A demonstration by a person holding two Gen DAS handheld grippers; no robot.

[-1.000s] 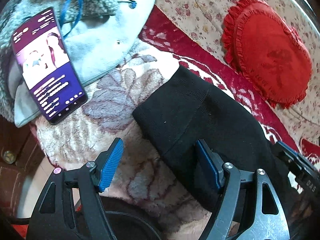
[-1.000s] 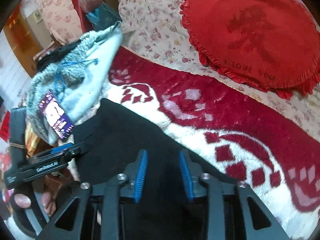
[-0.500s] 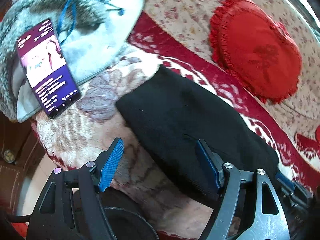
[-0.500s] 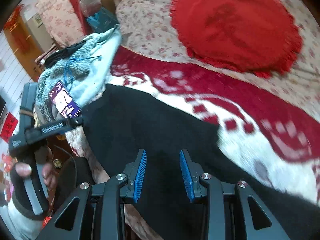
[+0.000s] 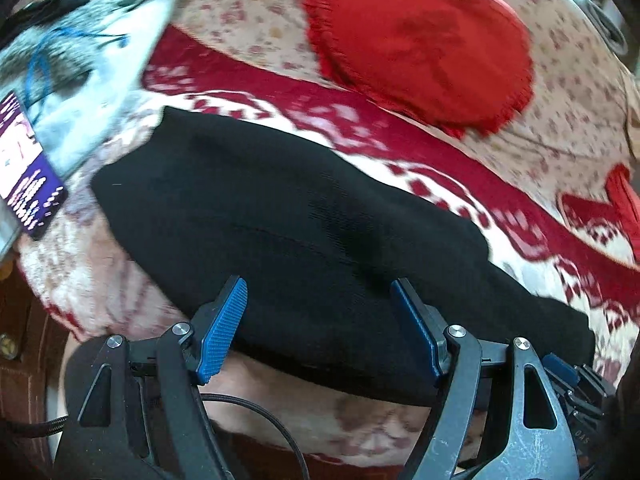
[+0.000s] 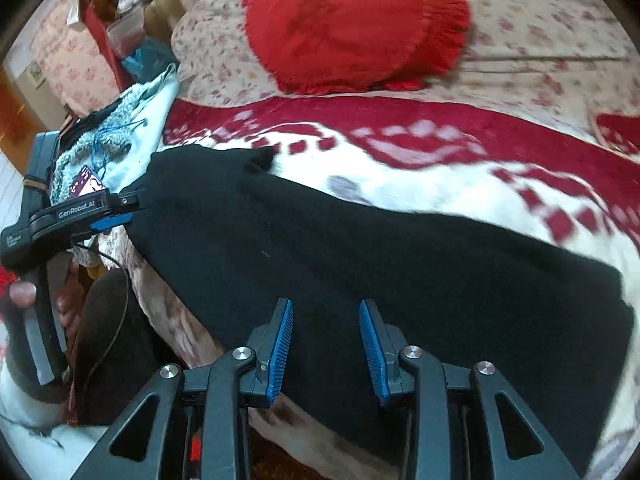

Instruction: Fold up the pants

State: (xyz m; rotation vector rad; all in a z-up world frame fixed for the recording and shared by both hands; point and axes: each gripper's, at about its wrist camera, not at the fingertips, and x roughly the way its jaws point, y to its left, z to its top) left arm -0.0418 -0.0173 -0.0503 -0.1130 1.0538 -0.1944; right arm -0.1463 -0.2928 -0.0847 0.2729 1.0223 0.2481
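Black pants [image 5: 300, 220] lie as a long flat strip across the red-and-white blanket [image 5: 440, 184], one end near the phone, the other trailing right. My left gripper [image 5: 318, 292] hovers open over their near edge, with nothing between its blue pads. In the right wrist view the pants [image 6: 380, 260] run from upper left to right. My right gripper [image 6: 325, 312] stands open above their near edge, its pads about half apart and bare. A hand holds the left gripper [image 6: 116, 220] at the pants' left end.
A red heart cushion [image 5: 420, 48] lies on the flowered sheet behind the blanket. A lit phone [image 5: 24, 176] rests on a grey fluffy garment [image 5: 80, 60] at the left. The bed's near edge drops off below the grippers. Boxes and bags [image 6: 120, 32] crowd the far left corner.
Both grippers have slid right along the pants and apart from each other, so more of the black strip shows. The phone has drifted to the left edge. Neither gripper's jaws have changed.
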